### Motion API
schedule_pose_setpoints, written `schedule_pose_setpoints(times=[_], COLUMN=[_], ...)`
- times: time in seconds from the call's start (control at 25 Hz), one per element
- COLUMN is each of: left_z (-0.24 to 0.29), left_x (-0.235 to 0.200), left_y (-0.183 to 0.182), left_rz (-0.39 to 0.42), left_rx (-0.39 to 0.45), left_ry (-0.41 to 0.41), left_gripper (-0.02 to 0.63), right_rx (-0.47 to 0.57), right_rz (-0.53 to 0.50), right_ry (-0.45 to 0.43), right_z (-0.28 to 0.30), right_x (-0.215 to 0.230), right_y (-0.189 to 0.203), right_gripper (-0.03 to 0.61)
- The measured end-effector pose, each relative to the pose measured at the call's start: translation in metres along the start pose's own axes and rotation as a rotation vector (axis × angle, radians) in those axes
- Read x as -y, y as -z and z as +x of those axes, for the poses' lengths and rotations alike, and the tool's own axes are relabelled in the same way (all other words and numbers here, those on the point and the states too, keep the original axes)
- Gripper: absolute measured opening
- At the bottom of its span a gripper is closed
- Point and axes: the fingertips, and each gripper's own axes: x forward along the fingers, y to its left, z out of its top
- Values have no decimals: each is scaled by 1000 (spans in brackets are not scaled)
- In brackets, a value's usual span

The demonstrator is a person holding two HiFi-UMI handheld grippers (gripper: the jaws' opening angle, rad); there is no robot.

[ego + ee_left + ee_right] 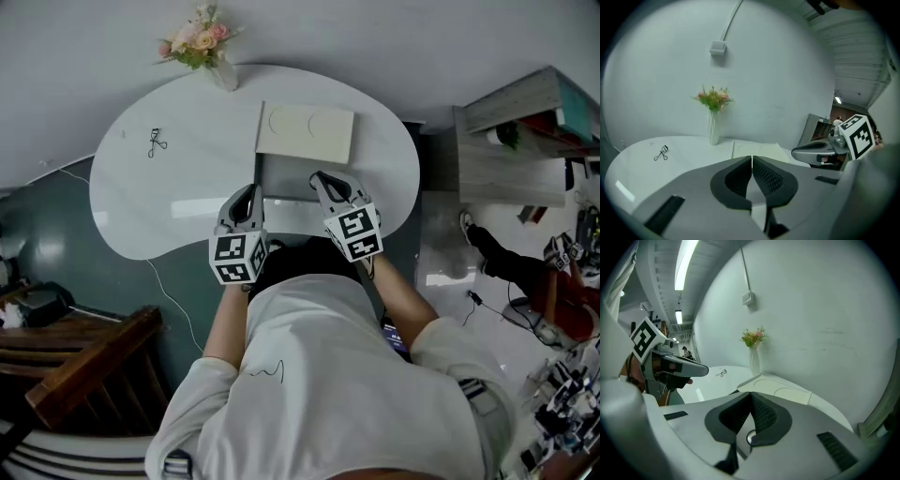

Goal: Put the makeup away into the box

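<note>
An eyelash curler (156,142) lies alone on the left part of the white table (141,206); it also shows in the left gripper view (661,153) and the right gripper view (721,373). The box (281,178) stands open mid-table, its cream lid (306,131) leaning back. My left gripper (251,195) hovers at the box's near left corner, shut and holding nothing (752,159). My right gripper (321,180) hangs over the box's near right side, its pads meeting with nothing held (751,395). A small round object (750,438) shows below them.
A vase of flowers (202,47) stands at the table's far edge. A thin cable (169,295) hangs off the near left edge. A wooden chair (84,366) sits lower left, and a shelf unit (516,141) with floor clutter is on the right.
</note>
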Motion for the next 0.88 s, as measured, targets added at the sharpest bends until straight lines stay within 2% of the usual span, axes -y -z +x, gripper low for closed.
schedule_pose_setpoints(times=[0.16, 0.28, 0.48, 0.64, 0.88], left_z=[-27, -47, -96, -130, -164], left_x=[-11, -19, -32, -37, -35], left_y=[-22, -43, -94, -122, -134], left_rz=[37, 44, 60, 88, 109], left_rx=[65, 115, 296, 404, 476], left_ry=[-5, 13, 25, 28, 96], left_gripper=[26, 26, 23, 22, 21], right_rx=[32, 95, 248, 358, 427], right_rz=[-27, -25, -60, -77, -111], right_ry=[64, 105, 167, 225, 311], right_z=[-11, -24, -50, -77, -115], right_x=[-16, -33, -62, -76, -91], right_y=[-25, -55, -113, -150, -173], right_gripper=[-2, -2, -2, -2, -2])
